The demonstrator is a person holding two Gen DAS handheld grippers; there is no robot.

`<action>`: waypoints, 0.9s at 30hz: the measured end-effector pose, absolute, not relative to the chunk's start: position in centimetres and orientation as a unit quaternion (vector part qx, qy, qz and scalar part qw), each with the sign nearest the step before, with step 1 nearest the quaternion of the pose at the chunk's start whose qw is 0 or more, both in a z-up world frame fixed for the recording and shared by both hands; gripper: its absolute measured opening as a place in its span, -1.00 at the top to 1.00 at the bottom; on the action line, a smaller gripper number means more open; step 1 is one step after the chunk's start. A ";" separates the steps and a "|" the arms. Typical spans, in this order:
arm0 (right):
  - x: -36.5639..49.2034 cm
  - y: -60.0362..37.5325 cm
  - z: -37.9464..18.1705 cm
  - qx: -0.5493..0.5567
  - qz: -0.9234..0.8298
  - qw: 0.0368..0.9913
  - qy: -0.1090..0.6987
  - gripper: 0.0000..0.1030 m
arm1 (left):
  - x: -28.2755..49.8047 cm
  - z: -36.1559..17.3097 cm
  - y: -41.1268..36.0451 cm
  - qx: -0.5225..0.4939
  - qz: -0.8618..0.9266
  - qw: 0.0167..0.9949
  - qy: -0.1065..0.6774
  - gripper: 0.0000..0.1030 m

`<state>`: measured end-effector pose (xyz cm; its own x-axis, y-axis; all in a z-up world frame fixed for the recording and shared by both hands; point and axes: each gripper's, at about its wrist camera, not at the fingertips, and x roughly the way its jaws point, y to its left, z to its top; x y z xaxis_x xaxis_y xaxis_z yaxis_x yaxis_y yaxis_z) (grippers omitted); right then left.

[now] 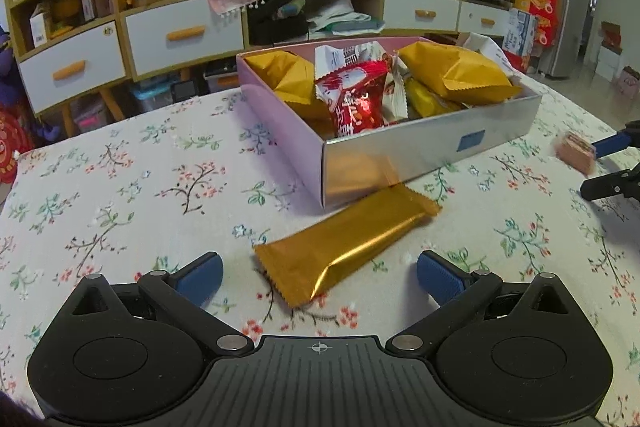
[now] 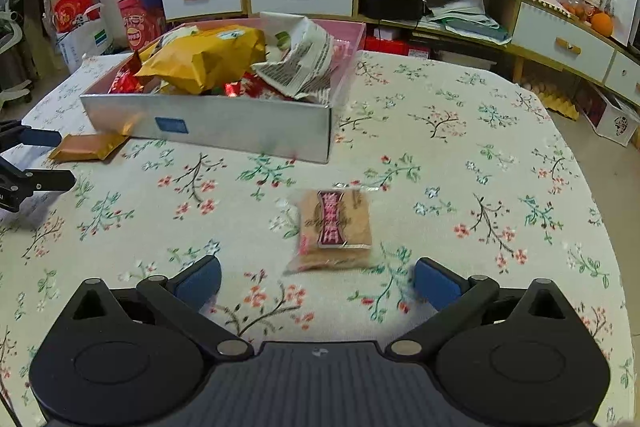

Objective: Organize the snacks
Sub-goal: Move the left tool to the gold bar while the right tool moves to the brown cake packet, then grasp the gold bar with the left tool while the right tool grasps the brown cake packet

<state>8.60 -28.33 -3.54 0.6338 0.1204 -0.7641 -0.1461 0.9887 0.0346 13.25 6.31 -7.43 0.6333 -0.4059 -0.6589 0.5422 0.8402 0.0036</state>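
Most snacks are already gathered in the box point(image 1: 432, 147). Two remain (both on the cloth): a gold bar point(image 1: 344, 247) just ahead of the left gripper point(image 1: 320, 273), a brown packet point(image 2: 335, 227) ahead of the right gripper point(image 2: 318, 279). Both jaws are spread wide, nothing gripped.

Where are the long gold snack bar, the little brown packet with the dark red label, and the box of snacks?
gold snack bar point(image 1: 344, 247): left wrist view, middle of wrapper.
brown packet point(image 2: 334, 227): right wrist view, on its label.
box point(image 1: 432, 155): left wrist view, silver front wall.
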 end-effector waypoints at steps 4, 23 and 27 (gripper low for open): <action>9.5 -28.6 -3.7 -0.012 0.066 0.906 0.418 -0.53 | 13.6 -7.5 6.0 0.100 -0.266 0.899 0.332 -0.99; 10.1 -28.7 -3.6 -0.025 0.059 0.908 0.414 -0.53 | 11.4 -5.6 4.0 0.129 -0.372 0.842 0.370 0.01; 10.2 -28.6 -3.6 -0.026 0.057 0.908 0.415 -0.52 | 11.0 -5.4 2.8 0.151 -0.383 0.830 0.376 -0.05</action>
<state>10.21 -28.56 -3.58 0.6493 0.0824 -0.7561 -0.1256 0.9921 0.0003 11.04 2.78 -5.40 0.4237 -0.5230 -0.7396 0.7502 0.6602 -0.0371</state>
